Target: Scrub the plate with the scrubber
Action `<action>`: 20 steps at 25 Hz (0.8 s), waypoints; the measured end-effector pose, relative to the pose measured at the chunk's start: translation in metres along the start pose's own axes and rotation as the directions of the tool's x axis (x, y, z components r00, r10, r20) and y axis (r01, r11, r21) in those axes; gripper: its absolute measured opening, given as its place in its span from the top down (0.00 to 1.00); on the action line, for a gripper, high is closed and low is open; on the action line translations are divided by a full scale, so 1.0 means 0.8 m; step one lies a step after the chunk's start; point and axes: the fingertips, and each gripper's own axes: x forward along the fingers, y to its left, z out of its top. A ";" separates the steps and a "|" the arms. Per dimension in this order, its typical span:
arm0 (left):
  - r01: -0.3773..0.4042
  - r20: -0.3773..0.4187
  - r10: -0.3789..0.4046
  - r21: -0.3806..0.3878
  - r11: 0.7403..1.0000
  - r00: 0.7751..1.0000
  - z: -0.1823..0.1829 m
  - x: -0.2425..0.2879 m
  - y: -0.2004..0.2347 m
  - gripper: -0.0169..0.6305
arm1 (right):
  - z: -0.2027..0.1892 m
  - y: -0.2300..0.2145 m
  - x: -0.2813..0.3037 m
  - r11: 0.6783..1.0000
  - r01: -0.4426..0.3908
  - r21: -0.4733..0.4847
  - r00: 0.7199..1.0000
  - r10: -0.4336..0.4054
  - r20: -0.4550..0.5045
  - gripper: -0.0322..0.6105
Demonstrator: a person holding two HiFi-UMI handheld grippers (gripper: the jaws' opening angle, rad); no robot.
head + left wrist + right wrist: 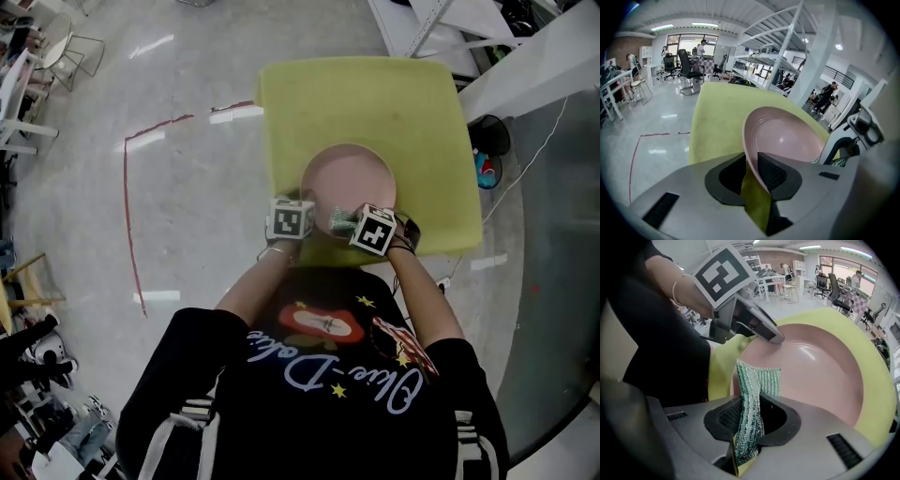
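Plate (787, 136) rim clamped in L gripper (752, 176); R gripper (750, 414) clamped on scrubber (758, 380), inside plate

left gripper (752, 171) clamped on plate (787, 136) rim, right gripper (749, 420) pinching scrubber (750, 394), both angled down

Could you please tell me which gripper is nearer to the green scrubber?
Right. The right gripper clamps the scrubber; the left gripper grips the plate by its rim, beside the scrubber.
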 end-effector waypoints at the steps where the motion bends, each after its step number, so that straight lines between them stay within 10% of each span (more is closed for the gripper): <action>1: 0.002 0.003 -0.002 0.000 1.000 1.000 0.000 0.000 -0.001 0.88 | -0.001 0.000 0.000 1.000 0.003 -0.002 1.000 -0.003 0.005 0.85; 7: 0.005 -0.005 -0.005 -0.006 1.000 1.000 -0.002 0.001 -0.002 0.88 | 0.002 -0.006 -0.014 0.997 0.003 -0.075 0.997 0.003 0.071 0.85; 20: -0.011 -0.014 0.011 -0.007 1.000 1.000 0.000 -0.001 -0.004 0.88 | 0.065 -0.104 -0.068 0.930 0.279 -0.238 0.943 -0.219 0.252 0.86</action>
